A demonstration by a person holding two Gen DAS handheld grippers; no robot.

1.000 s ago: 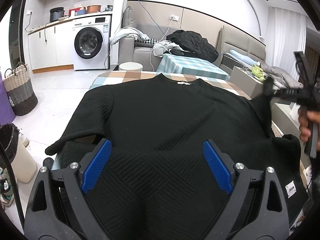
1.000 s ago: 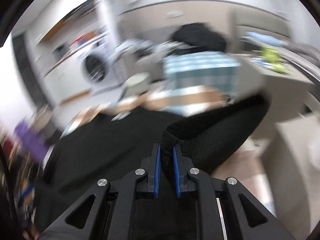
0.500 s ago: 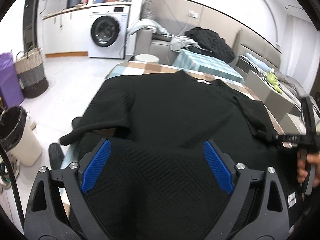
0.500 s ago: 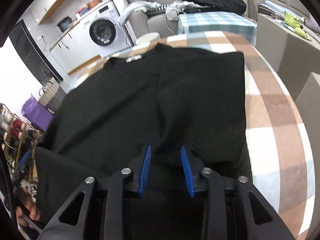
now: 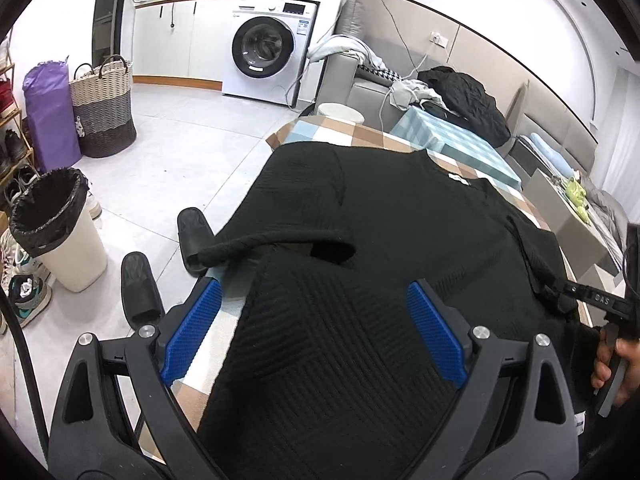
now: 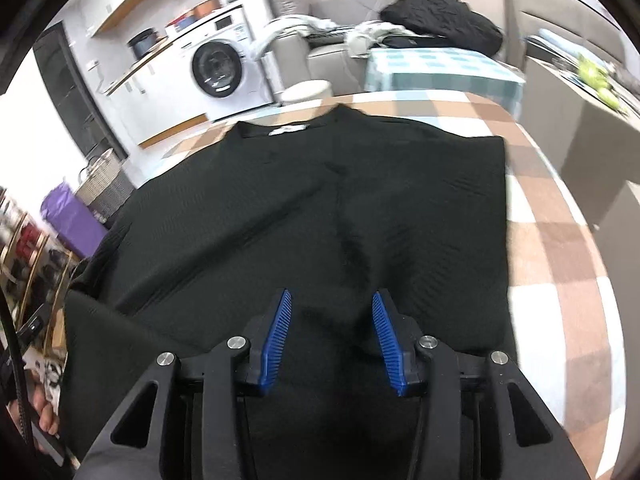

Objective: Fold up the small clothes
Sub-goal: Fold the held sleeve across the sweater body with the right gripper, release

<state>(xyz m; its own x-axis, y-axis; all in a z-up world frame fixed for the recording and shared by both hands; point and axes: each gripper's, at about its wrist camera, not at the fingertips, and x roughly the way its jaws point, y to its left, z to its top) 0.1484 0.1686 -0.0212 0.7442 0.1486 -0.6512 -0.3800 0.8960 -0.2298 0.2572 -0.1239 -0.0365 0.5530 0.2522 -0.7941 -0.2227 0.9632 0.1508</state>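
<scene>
Down at the right gripper (image 6: 331, 332), the blue pads stand apart and are opening, with dark cloth lying under and between them but nothing pinched; it looks like a release, the folded-in right sleeve (image 6: 432, 240) being left flat on the body of the black sweater (image 6: 248, 232) rather than carried any further. That sleeve now lies as a neat panel with a straight outer edge running beside the bare checked tablecloth (image 6: 560, 248), which suggests the first side fold is done and was placed so the garment narrows toward a rectangle. The left gripper (image 5: 316, 332) hangs with its jaws spread wide and empty above the lower hem region of the sweater (image 5: 420, 240), holding nothing. It seems to be positioned on the side that is not yet folded: the left sleeve (image 5: 276, 246) trails off the table edge toward the floor, its cuff loose and curled, so I judge the wide opening is readiness to take that sleeve or shoulder next. The sweater itself lies face up across the table, its neck label (image 5: 458, 178) at the far end and its hem nearest the cameras. Beyond it, in the left wrist view, the other tool's handle and the hand (image 5: 618, 364) gripping it show at the right edge. Farther out stand a washing machine (image 5: 266, 50), a woven basket (image 5: 102, 108), a lined bin (image 5: 52, 224) and slippers (image 5: 140, 292) on the floor beneath the hanging sleeve, which the cuff could brush if dragged carelessly.
</scene>
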